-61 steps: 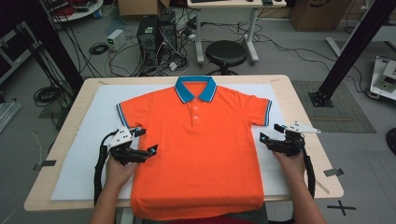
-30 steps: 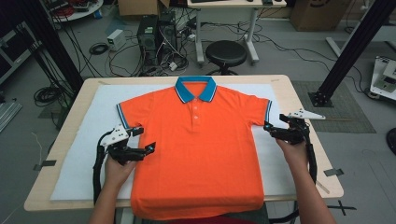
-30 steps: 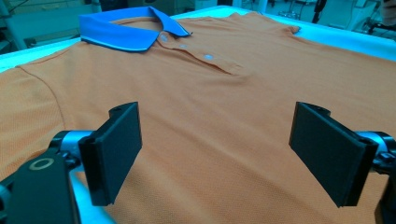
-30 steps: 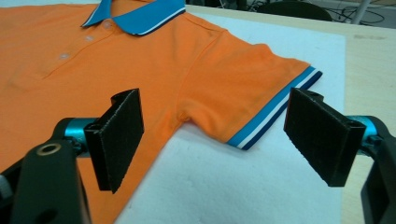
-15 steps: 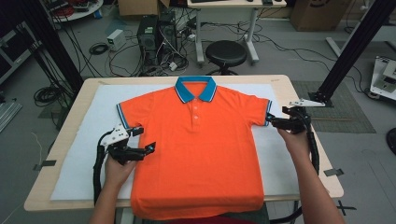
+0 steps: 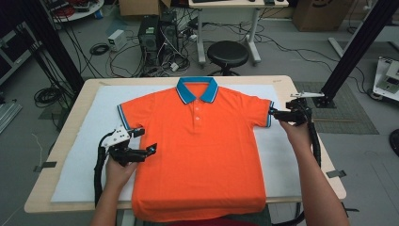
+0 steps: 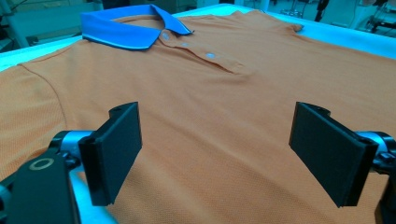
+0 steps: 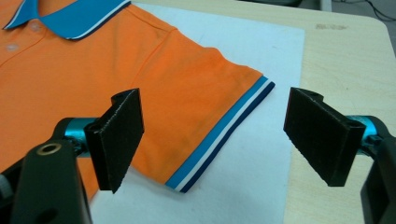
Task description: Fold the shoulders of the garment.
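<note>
shirt: orange polo shirt (image 6: 200, 150) lies flat, face up, on the white mat (image 6: 84, 141), blue collar (image 6: 196, 89) at the far side, hem hanging over the near table edge.
sleeve: right sleeve's striped cuff (image 8: 224, 135) lies flat on the mat.
right gripper (image 6: 277, 114): jaws wide apart, holding nothing, just beside that cuff.
left gripper (image 6: 146, 141): jaws wide apart, empty, over the shirt's left side edge.
table (image 6: 70, 117): wooden, under the mat.

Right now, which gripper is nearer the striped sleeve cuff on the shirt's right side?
Right. The right gripper is open at that cuff, its jaws either side of the hem. The left gripper is open over the shirt's opposite side, below the other sleeve.
</note>
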The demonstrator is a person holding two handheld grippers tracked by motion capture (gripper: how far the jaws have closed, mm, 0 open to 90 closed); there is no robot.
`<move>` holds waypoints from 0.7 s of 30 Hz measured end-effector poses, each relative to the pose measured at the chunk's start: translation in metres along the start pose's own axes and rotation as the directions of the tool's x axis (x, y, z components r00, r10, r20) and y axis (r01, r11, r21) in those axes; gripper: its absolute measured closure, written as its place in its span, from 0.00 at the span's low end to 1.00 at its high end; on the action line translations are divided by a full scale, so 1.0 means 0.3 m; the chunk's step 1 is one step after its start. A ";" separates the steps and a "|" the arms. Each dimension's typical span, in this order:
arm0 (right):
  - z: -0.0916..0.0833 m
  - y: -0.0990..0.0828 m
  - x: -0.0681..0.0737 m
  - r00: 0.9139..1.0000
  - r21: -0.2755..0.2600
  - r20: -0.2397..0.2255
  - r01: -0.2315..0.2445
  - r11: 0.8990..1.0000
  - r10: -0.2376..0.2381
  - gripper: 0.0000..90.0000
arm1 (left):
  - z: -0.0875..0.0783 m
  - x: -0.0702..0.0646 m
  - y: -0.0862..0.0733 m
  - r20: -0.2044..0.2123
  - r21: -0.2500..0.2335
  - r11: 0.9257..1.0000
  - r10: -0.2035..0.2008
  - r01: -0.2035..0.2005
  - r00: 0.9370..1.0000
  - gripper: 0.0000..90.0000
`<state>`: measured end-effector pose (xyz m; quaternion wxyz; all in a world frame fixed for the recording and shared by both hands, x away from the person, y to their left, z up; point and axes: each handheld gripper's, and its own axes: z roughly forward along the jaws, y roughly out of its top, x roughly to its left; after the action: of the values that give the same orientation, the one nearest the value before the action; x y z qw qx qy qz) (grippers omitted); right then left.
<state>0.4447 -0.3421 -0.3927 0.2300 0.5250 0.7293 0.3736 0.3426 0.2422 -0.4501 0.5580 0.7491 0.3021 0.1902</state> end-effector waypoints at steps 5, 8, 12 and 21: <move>0.038 0.023 -0.013 1.000 0.030 0.018 -0.012 0.999 0.012 0.23 | 0.001 -0.002 0.000 -0.002 0.002 1.000 0.000 0.000 1.000 0.19; 0.055 0.030 -0.015 1.000 0.027 0.026 -0.014 1.000 0.013 0.23 | 0.000 -0.001 0.000 -0.001 0.002 1.000 0.000 0.000 1.000 0.19; 0.099 0.025 -0.031 0.999 0.070 0.034 -0.032 0.997 0.030 0.23 | 0.001 0.000 0.000 0.001 0.002 1.000 -0.002 0.002 1.000 0.19; 0.164 0.007 -0.035 0.998 0.140 0.039 -0.054 0.989 0.049 0.23 | 0.001 0.000 0.001 0.000 0.006 1.000 0.000 0.000 1.000 0.19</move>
<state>0.4854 -0.3367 -0.4220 0.1955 0.5653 0.7358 0.3175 0.3428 0.2417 -0.4500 0.5558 0.7508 0.3027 0.1892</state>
